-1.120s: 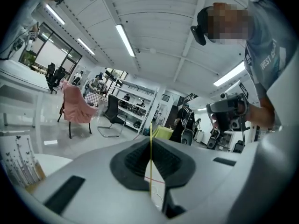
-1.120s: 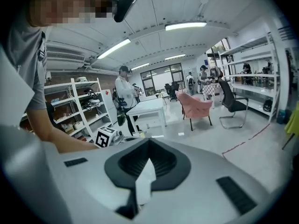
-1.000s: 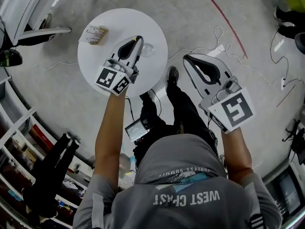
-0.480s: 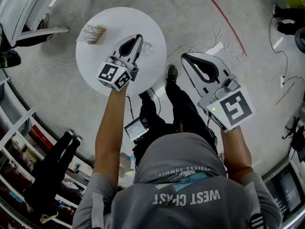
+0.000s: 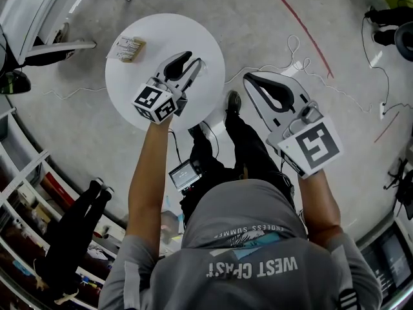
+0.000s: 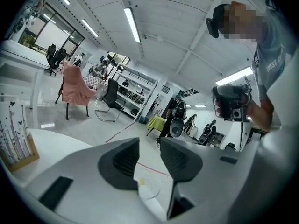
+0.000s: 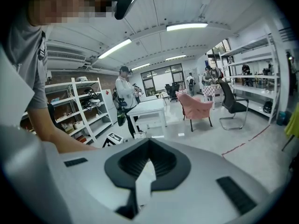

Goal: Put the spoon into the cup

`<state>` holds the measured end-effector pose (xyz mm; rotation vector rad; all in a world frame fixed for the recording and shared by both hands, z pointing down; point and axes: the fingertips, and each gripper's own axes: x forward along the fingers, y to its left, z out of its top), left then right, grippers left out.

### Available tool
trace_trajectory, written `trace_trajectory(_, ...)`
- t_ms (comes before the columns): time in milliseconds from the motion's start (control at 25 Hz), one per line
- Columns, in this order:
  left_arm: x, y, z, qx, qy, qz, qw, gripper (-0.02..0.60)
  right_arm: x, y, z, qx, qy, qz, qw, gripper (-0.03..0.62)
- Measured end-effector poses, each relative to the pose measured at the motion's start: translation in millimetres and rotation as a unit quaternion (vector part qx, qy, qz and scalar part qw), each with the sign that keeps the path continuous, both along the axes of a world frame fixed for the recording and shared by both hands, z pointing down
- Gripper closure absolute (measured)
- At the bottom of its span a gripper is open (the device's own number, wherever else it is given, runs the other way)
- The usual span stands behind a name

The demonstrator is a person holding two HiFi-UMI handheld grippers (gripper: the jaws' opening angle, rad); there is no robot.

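Spoon (image 6: 141,182), of which only a small yellow end shows, sits at the near rim of the clear plastic cup (image 6: 153,190). The cup stands on the round white table (image 5: 139,34), directly below the left hand-held gripper (image 6: 149,146). That gripper's jaws are opening, with nothing pressed between the pads; the cup and the yellow end show through the gap. The right hand-held gripper (image 7: 148,143) hangs off to the side of the table, jaws together and empty.

The risk from here lies in the pull-away. A jaw brushing the yellow end or the rim could flick the spoon out or topple so light a cup, and a spoon leaning on one side may tip it anyway.

The handle is too faint to trace. The yellow end appears uppermost, so the long axis probably runs steeply down into the cup.
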<state>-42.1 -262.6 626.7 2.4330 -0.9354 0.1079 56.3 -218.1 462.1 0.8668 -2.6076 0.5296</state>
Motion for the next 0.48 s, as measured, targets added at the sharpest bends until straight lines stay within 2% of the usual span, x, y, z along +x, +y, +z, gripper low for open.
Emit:
trace_trajectory(200,-2,4,-14,0.011,-0.003,0.001,0.9999,0.451,0,4,-9,0.012,-0.004,0.000,1.000,0.592)
trace_trajectory(480,-12,18,-62,0.048,-0.007,0.019,0.9987,0.451,-7,7,-29,0.033,-0.004,0.006,0.999,0.592)
